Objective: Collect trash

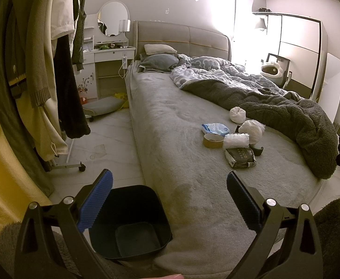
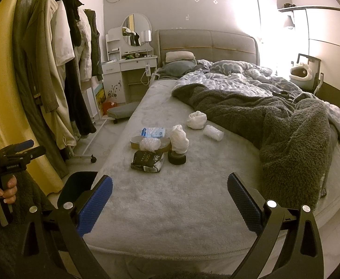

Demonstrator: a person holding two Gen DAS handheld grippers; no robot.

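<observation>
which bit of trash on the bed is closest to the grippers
The black tissue pack, at the near edge of the pile, in front of the tape rolls and white wads.

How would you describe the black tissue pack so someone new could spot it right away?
Start at the grey bed and find the cluster of trash on its bare near half. The black tissue pack lies at the cluster's near edge, closest to the open right gripper. It is the only flat, dark, rectangular packet with pale lettering; its neighbours are white wads and tape rolls.

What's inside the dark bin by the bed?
The dark square plastic bin looks empty: bare floor and inner walls show. Its near-left corner is covered by the left gripper's blue finger pad.
</observation>
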